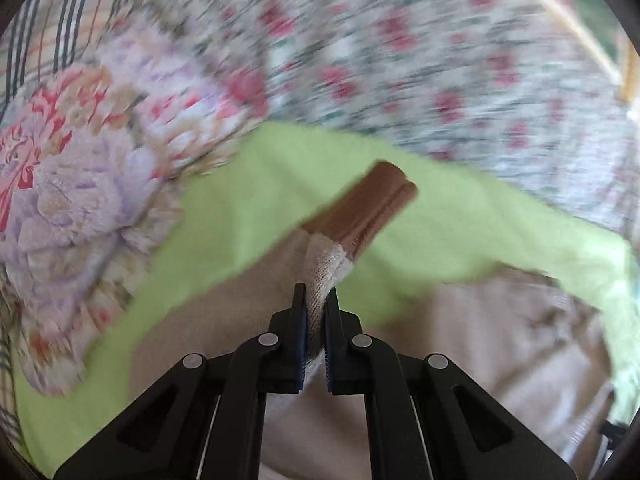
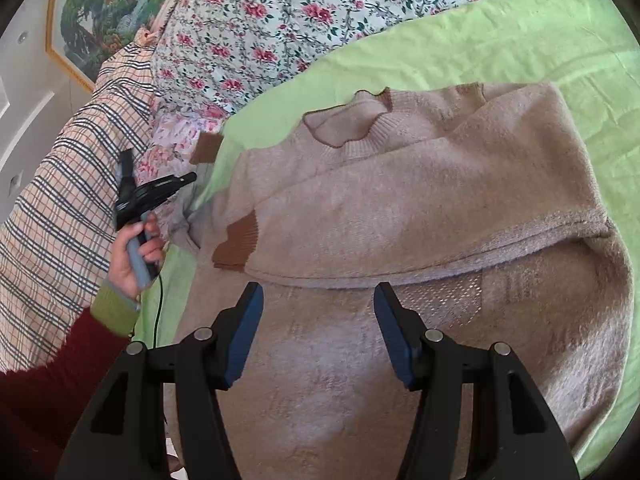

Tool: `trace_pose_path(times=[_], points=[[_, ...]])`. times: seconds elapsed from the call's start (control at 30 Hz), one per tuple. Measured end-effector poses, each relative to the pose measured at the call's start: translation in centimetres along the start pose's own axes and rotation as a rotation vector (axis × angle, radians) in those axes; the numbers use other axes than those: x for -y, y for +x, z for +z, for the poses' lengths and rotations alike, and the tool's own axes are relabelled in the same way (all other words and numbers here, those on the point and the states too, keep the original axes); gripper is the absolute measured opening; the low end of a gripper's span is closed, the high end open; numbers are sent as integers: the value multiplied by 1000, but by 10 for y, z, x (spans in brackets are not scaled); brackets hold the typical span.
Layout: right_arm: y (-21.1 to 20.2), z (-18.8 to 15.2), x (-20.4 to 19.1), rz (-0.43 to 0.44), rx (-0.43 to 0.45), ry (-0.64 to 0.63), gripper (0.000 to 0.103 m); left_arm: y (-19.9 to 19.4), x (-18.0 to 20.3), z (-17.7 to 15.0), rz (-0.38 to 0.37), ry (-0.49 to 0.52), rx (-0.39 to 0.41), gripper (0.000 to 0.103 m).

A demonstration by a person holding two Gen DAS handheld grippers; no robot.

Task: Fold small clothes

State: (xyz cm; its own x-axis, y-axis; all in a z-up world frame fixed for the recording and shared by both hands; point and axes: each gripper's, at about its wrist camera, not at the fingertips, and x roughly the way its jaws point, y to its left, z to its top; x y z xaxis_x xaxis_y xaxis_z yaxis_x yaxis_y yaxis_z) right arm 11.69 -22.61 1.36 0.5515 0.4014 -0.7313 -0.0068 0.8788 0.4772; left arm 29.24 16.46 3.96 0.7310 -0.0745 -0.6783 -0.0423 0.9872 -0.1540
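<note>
A small beige knit sweater (image 2: 400,208) with brown cuffs lies on a light green sheet (image 2: 500,40), one sleeve folded across its chest. My left gripper (image 1: 316,294) is shut on the other sleeve (image 1: 326,268) just behind its brown cuff (image 1: 368,208) and holds it lifted over the sheet. It also shows in the right wrist view (image 2: 192,178) at the sweater's left side, with the cuff (image 2: 205,149) beyond its tips. My right gripper (image 2: 318,292) is open and empty above the sweater's lower half.
Floral bedding (image 2: 256,28) lies beyond the green sheet. A plaid cloth (image 2: 68,184) lies at the left. A floral pillow (image 1: 72,200) sits left of the lifted sleeve. A framed picture (image 2: 104,8) hangs on the wall behind.
</note>
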Motion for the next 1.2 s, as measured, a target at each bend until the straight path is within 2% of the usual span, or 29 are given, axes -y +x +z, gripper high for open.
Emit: trace_pose_path(times=[0.17, 0.27, 0.43, 0.57, 0.63, 0.67, 0.77, 0.8, 0.9, 0.97, 1.03, 1.17, 1.2], points=[[-3, -3, 3, 4, 14, 23, 59, -43, 88, -35, -197, 51, 51, 5], [-7, -3, 10, -2, 24, 41, 59, -47, 141, -59, -279, 84, 47, 5], [-9, -1, 27, -24, 30, 86, 59, -9, 202, -89, -326, 148, -28, 6], [-5, 4, 38, -31, 24, 121, 59, 18, 218, -115, -307, 183, -109, 10], [-2, 7, 42, -30, 22, 141, 59, 23, 215, -124, -304, 182, -149, 15], [-1, 9, 43, -25, 25, 154, 59, 21, 208, -127, -315, 176, -157, 22], [5, 14, 45, -22, 33, 195, 59, 0, 188, -133, -302, 163, -135, 57], [9, 16, 45, -23, 33, 205, 59, -7, 182, -134, -287, 159, -117, 62], [20, 24, 43, -9, 47, 227, 59, -32, 146, -138, -227, 134, -85, 62], [30, 32, 43, 0, 55, 253, 61, -43, 113, -140, -135, 94, -67, 62], [44, 41, 45, -15, 44, 266, 72, -47, 83, -140, -46, 54, -59, 63], [82, 54, 44, -1, 2, 276, 72, -29, 14, -143, 105, -87, -155, 62], [91, 57, 38, -6, -8, 243, 66, -24, 7, -143, 110, -105, -166, 62]])
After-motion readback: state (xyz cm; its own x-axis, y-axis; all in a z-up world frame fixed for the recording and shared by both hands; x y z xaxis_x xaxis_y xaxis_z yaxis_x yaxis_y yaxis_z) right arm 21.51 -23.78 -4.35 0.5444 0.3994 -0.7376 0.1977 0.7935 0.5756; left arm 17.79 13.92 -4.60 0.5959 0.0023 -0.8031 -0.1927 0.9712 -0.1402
